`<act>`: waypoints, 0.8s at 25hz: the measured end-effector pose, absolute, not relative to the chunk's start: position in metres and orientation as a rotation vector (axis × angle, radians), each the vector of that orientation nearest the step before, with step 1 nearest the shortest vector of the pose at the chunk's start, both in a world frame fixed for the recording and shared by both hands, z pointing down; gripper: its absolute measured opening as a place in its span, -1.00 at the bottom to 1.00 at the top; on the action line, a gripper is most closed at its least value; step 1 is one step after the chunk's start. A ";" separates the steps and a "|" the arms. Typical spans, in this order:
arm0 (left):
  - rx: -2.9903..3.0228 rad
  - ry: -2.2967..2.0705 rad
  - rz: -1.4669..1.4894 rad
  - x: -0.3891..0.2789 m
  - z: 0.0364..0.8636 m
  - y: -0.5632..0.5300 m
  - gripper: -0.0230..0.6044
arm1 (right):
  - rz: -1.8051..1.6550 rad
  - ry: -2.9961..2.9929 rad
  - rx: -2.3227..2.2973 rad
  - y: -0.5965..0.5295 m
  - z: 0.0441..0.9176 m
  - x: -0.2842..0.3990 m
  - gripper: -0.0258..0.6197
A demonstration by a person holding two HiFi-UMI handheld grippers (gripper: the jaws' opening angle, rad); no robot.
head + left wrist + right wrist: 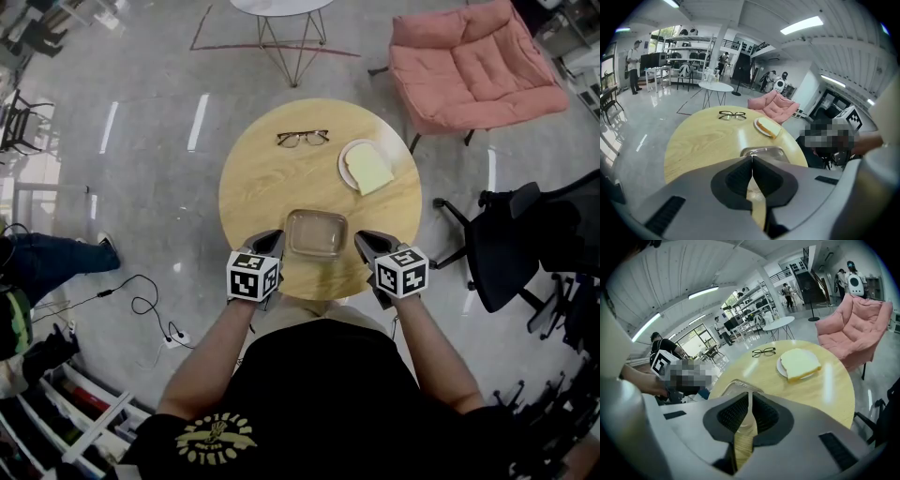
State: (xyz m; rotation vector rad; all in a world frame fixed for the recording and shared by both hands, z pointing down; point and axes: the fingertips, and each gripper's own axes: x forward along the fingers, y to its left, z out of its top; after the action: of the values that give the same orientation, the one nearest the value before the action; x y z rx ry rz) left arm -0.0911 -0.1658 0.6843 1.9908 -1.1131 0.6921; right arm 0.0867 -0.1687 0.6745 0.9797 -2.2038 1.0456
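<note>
A clear rectangular container (316, 233) sits near the front edge of the round wooden table (258, 192). My left gripper (271, 241) is shut and empty, just left of the container (764, 151); its jaws (752, 158) meet at the tips. On the container's other side, my right gripper (365, 241) is shut with nothing in it, and the container (736, 386) lies just beyond its jaws (750, 393). Farther back are a pair of black glasses (302, 138) and a slice of bread (368, 169) on a white plate (345, 159).
A pink armchair (473, 66) stands beyond the table at the right, and a black office chair (525, 234) is close on the right. A small white table (281, 9) is at the back. Cables (141, 305) and a person's leg (47, 258) are on the floor at left.
</note>
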 end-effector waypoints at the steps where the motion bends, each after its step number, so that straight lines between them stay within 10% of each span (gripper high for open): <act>1: 1.981 -1.103 0.694 -0.092 0.689 -0.164 -0.87 | 1.071 -2.196 0.972 -0.167 0.679 0.085 -0.78; 20: 1.890 -0.955 0.711 -0.088 0.732 -0.161 -0.77 | 1.337 -2.028 0.972 -0.162 0.740 0.086 -0.57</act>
State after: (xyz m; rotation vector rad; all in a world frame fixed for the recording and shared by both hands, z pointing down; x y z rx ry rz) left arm -0.0879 -0.1606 0.7320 1.8897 -0.9552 0.7108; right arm 0.0860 -0.1624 0.7397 0.9718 -2.0279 1.3373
